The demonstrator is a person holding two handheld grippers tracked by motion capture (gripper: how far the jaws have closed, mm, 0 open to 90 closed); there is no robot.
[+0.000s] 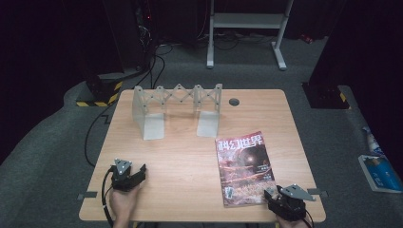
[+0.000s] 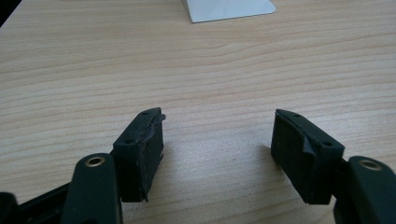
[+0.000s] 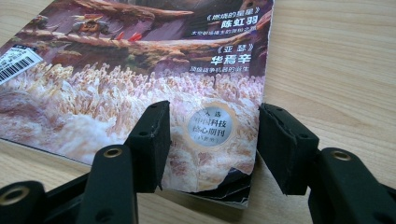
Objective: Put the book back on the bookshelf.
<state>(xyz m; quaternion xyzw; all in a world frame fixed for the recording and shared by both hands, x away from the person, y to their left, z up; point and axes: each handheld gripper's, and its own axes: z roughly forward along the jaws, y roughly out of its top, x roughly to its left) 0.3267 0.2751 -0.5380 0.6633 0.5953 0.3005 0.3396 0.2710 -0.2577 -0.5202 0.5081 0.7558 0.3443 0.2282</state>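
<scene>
Nearest us in the right gripper view, the right gripper (image 3: 212, 140) has its black jaws apart over the near corner of the magazine (image 3: 140, 79), and we press on nothing. One jaw stands above the cover beside a round silver seal (image 3: 209, 127); the other stands at the cover's edge, over the wood just past it. That corner curls up a little beneath the jaws, with a dark underside showing. We cannot tell whether either pad touches the paper. A barcode label (image 3: 16, 65) sits far off to the left of the jaws.

From the high view, the magazine (image 1: 243, 166) lies flat on the table (image 1: 190, 156), cover up, with the right gripper (image 1: 273, 194) at its near corner. Our left gripper (image 1: 141, 172) is well apart from it, across the wood at the table's other near corner, held in a hand (image 1: 124, 202).

Seen in the left gripper view, our left gripper (image 2: 217, 140) also has its jaws apart, with bare table (image 2: 210, 70) between them. Far ahead of them lies the foot of a grey rack (image 2: 229, 8). Up on the high view that rack (image 1: 177, 107) stands at the table's far side, its zigzag links spanning two end plates.
</scene>
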